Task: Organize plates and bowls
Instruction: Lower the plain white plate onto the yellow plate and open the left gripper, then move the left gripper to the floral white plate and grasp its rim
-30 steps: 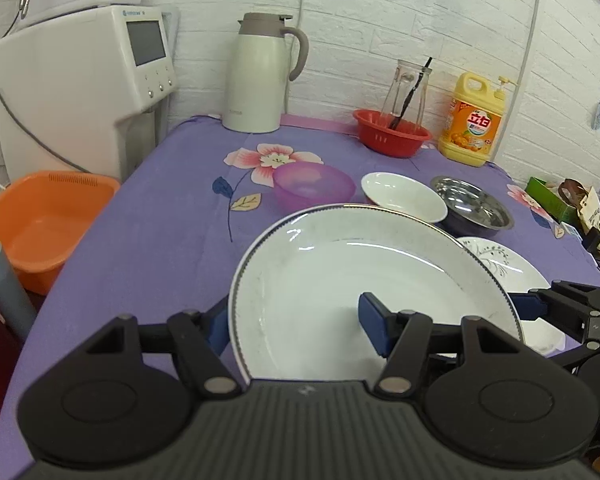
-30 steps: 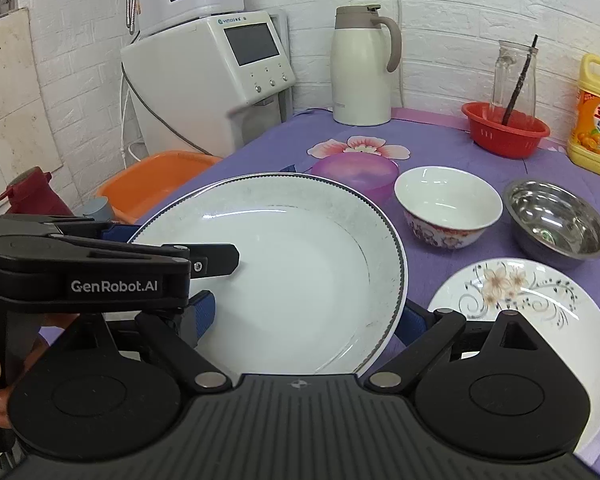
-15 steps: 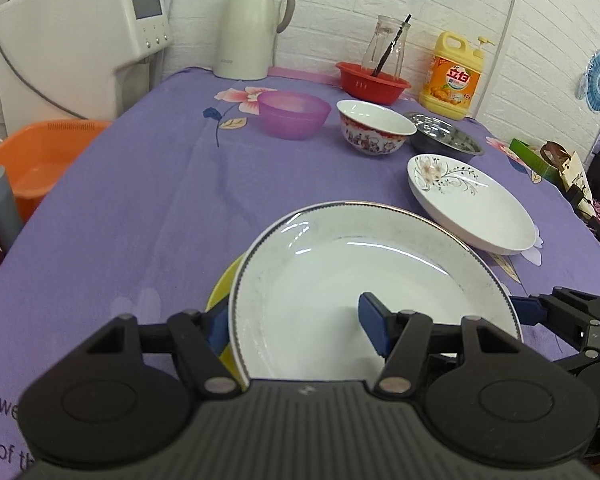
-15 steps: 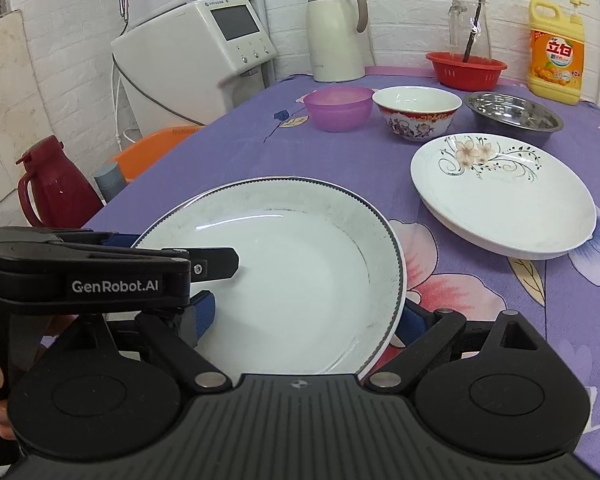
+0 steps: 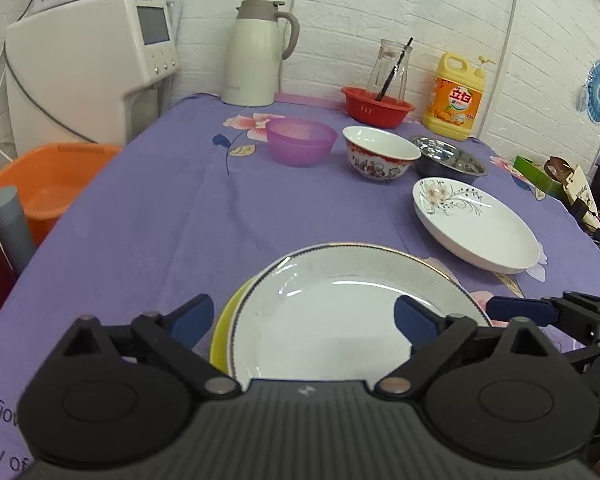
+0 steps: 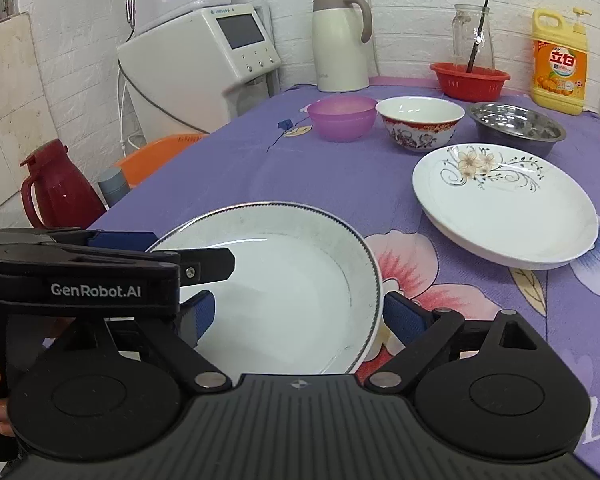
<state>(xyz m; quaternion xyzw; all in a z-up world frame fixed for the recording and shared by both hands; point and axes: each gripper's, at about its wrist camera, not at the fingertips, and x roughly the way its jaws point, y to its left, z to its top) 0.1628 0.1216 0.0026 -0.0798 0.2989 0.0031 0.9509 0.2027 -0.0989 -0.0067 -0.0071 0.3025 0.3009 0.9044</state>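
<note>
Plates sit stacked at the surface's near edge: a white rimmed plate (image 5: 340, 312) lies on a yellow plate (image 5: 224, 320), of which only a sliver shows. Left claw (image 5: 304, 316) and right claw (image 6: 296, 312) are both spread wide and released, straddling the white plate's rim. Its near portion is hidden behind the claw bodies. A floral plate (image 6: 504, 204) lies apart toward the right edge.

Purple floral table (image 5: 148, 216); bowls (image 5: 381, 157), plates (image 5: 476, 224) on it
</note>
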